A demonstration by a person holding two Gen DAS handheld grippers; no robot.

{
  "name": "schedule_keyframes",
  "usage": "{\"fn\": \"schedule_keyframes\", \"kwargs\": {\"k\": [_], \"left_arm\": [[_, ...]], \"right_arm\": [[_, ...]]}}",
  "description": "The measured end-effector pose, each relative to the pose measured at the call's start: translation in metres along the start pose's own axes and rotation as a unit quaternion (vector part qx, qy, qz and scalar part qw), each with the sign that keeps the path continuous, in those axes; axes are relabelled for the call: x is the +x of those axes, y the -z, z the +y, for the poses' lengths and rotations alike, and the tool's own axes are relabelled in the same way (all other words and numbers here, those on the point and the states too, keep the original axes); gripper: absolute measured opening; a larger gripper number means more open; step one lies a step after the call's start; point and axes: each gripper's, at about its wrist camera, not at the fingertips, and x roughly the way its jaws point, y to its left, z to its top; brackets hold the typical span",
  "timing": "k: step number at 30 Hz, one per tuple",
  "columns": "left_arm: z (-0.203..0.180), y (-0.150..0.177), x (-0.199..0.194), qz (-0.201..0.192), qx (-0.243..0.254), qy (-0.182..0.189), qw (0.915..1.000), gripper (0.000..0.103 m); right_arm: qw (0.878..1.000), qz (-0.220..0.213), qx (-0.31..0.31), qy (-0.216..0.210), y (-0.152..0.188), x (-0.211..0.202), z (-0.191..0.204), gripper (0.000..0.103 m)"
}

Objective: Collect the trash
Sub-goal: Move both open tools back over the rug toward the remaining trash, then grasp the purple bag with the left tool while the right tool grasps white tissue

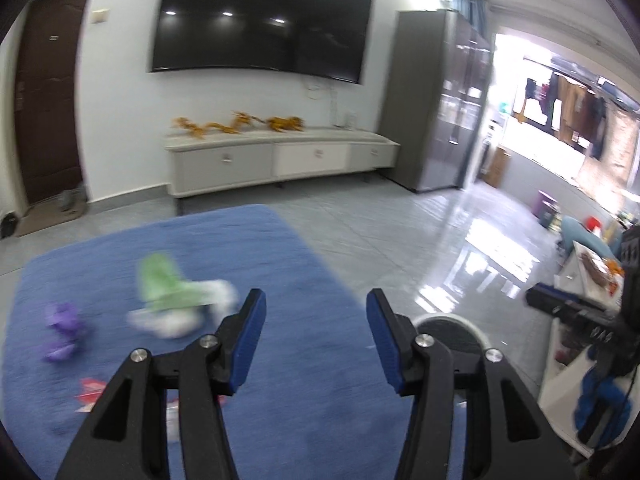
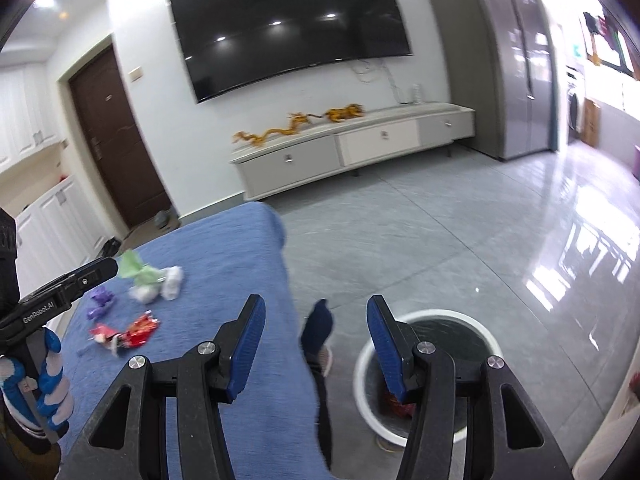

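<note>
Trash lies on a blue cloth-covered table (image 1: 312, 264): green and white crumpled paper (image 1: 176, 296), a purple wrapper (image 1: 64, 332) and a red wrapper (image 1: 90, 390). My left gripper (image 1: 316, 340) is open and empty above the table, right of the trash. My right gripper (image 2: 316, 340) is open and empty, over the table's right edge (image 2: 280, 240), above a white-rimmed trash bin (image 2: 476, 320) on the floor with red trash (image 2: 400, 404) inside. The right wrist view also shows the green and white paper (image 2: 152, 280), purple wrapper (image 2: 100, 302), red wrappers (image 2: 132, 330) and my left gripper's fingers (image 2: 94, 272).
A white TV cabinet (image 1: 280, 156) stands under a wall TV (image 1: 260, 20), with a grey fridge (image 1: 436, 100) to its right. Glossy grey floor (image 2: 480, 240) spreads right of the table. A person's foot in a blue sock (image 2: 318, 328) stands beside the bin.
</note>
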Motion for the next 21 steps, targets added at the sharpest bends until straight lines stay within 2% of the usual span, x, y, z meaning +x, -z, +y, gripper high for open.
{"fn": "schedule_keyframes", "kwargs": {"k": [1,5,11,15,21], "left_arm": [[0.012,0.004,-0.006,-0.004,-0.005,-0.010,0.9999,0.058],[0.068,0.022,-0.025,-0.012,-0.016,-0.069,0.9974,0.058],[0.158,0.045,-0.031,0.004,-0.062,-0.140,0.9882,0.058],[0.200,0.054,-0.024,0.021,-0.084,-0.163,0.9829,0.058],[0.232,0.062,0.010,0.050,-0.092,-0.175,0.9790,0.058]], "right_arm": [[1.000,0.001,-0.006,-0.007,0.000,0.002,0.008,0.051],[0.999,0.014,-0.035,-0.032,-0.006,0.021,0.045,0.051],[0.994,0.045,-0.071,-0.071,-0.008,0.061,0.091,0.051],[0.988,0.072,-0.101,-0.087,-0.005,0.097,0.122,0.051],[0.978,0.116,-0.133,-0.111,0.000,0.155,0.159,0.051]]}}
